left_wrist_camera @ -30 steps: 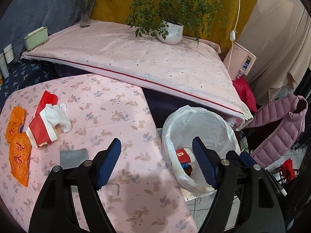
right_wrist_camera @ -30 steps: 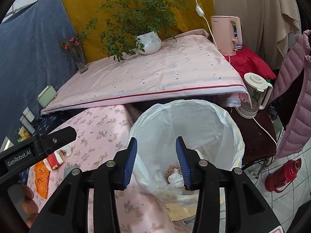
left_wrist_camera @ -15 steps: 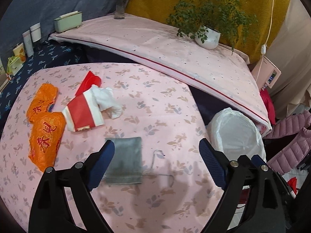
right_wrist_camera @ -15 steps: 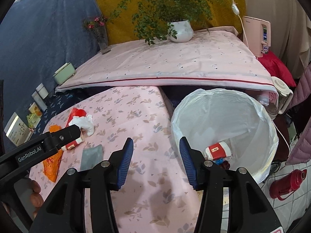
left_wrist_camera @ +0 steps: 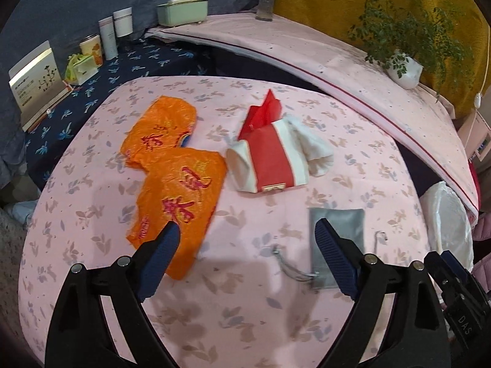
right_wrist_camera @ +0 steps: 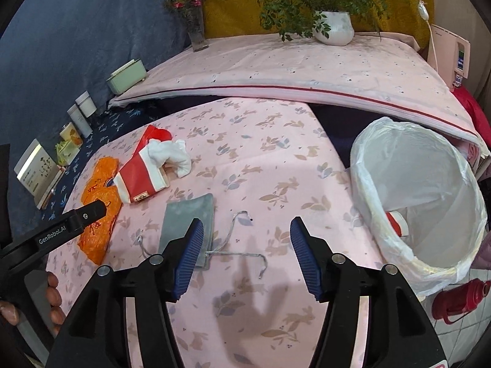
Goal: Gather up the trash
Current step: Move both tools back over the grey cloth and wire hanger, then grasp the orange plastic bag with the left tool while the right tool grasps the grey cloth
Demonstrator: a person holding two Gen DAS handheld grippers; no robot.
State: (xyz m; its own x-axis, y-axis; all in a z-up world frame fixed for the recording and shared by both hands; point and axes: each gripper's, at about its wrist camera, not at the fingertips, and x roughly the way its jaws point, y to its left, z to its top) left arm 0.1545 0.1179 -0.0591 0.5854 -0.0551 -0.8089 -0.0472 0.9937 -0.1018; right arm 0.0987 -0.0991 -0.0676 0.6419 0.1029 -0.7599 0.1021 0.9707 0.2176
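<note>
left gripper [left_wrist_camera: 245, 242] fingers spread wide, empty | right gripper [right_wrist_camera: 247, 239] fingers opening, empty | orange bag [left_wrist_camera: 175, 184], red-white wrapper [left_wrist_camera: 270, 159], grey pouch [right_wrist_camera: 188, 224] mid-worktop, bin [right_wrist_camera: 420, 202] off right edge | risk: pouch cord [right_wrist_camera: 239, 251] snags, thin bag slips

potted plant [right_wrist_camera: 333, 27] | flower vase [right_wrist_camera: 196, 32] | green box [right_wrist_camera: 126, 76] | red thermos [right_wrist_camera: 457, 302]

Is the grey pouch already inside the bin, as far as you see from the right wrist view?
No, the grey pouch lies flat on the pink tablecloth, apart from the white-lined bin at the table's edge.
</note>
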